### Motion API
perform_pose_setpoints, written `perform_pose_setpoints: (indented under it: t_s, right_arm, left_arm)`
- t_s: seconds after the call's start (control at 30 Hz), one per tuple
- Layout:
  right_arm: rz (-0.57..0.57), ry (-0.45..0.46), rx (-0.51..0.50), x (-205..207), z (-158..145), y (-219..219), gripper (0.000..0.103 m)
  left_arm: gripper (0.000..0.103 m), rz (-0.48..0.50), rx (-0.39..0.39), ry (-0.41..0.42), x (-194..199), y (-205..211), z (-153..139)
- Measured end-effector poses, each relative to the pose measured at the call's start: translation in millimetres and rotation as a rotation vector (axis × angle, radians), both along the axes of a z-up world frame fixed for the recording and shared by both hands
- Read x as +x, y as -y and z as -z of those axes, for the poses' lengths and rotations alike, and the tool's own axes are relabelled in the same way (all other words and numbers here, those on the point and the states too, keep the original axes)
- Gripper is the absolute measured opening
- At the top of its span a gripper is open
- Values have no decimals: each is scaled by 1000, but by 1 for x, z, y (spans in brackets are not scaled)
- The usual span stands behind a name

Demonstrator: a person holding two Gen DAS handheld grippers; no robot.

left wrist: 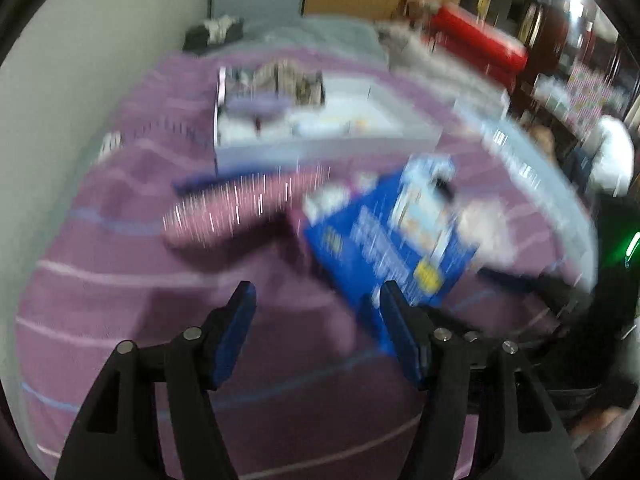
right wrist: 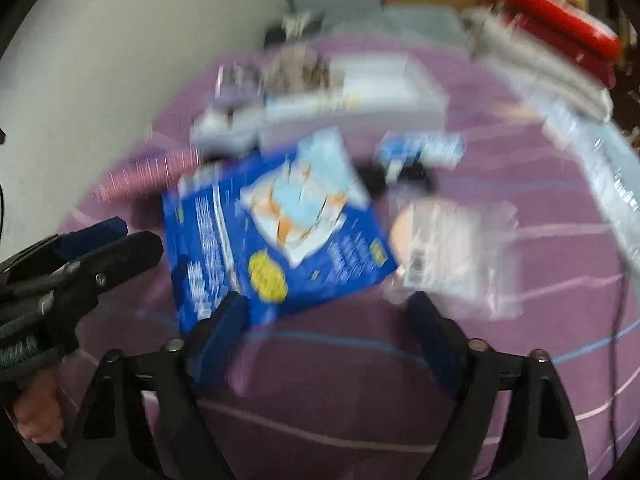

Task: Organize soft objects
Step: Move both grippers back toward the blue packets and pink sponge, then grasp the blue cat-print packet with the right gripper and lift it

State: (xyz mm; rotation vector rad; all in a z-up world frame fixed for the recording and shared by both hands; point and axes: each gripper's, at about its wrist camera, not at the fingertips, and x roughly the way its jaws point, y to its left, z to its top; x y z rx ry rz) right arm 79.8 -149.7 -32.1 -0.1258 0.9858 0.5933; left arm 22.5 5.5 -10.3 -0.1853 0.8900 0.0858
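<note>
Both views are blurred. A flat blue packet (left wrist: 384, 240) (right wrist: 272, 232) with a white and orange picture lies on the purple striped bedcover (left wrist: 120, 312) (right wrist: 340, 380). My left gripper (left wrist: 318, 298) is open over the cover, its right finger in front of the packet's near corner. In the right wrist view, the left gripper (right wrist: 128, 236) is left of the packet. My right gripper (right wrist: 326, 302) is open and empty just short of the packet's near edge. A clear bag (right wrist: 452, 248) (left wrist: 488, 224) with something beige inside lies right of the packet. A pink sparkly soft roll (left wrist: 240, 208) (right wrist: 148, 172) lies left of it.
A white divided box (left wrist: 312, 128) (right wrist: 360, 96) holding several items stands behind the packet. A small blue and white packet (right wrist: 420, 150) and something black (right wrist: 400, 178) lie beside it. A wall (left wrist: 80, 60) borders the bed on the left. A red object (left wrist: 480, 44) sits far right.
</note>
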Motion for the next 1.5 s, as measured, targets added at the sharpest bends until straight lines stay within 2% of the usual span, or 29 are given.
perform_pose_setpoints:
  t_s: [0.03,0.07,0.17,0.27,0.43,0.97,1.0,1.07,1.13,1.2,1.3,1.43,1.5]
  right_arm:
    - [-19,4,-37,-1,2,-5,102]
    - [-38,8,-69,-3,3,-9,103]
    - [-43,11,-94,-5,6,-13,103]
    - [-44,-8,-80,-4,9,-9,103]
    - [-46,14,-126,-4,11,-13,103]
    - [-39,42,-162,-8,9,-19,103]
    - [-39,38,-146,-8,8,-17,102]
    - [-37,44,-106,-9,4,-11,94]
    - [-21,65,-50,-11,-2,-2,75]
    - [-15,68,16,-11,-8,6,66]
    - [-51,46,153,-10,-14,16,66]
    - [-66,59,284,-9,-24,24,66]
    - [-57,65,314,-6,-29,28,66]
  left_arm:
    - [64,-11,-1,-20,2,0,5]
    - [64,-17,-3,-34,3,-1,8]
    - [65,-58,-13,-71,7,-5,16]
    - [65,-72,-16,-69,5,-7,19]
    - [66,-72,30,-82,8,-3,25]
    - [67,-70,31,-74,7,-6,24]
    - [67,-70,23,-68,7,-7,23]
    - [67,-83,-4,-38,1,-12,18]
    - [67,-95,-19,-10,-4,-16,14]
    - [67,-95,-49,25,-9,-21,8]
    - [66,-83,-72,56,-12,-21,4]
    - [46,-52,-94,70,-12,-18,3]
    - [37,-39,-105,64,-10,-16,4]
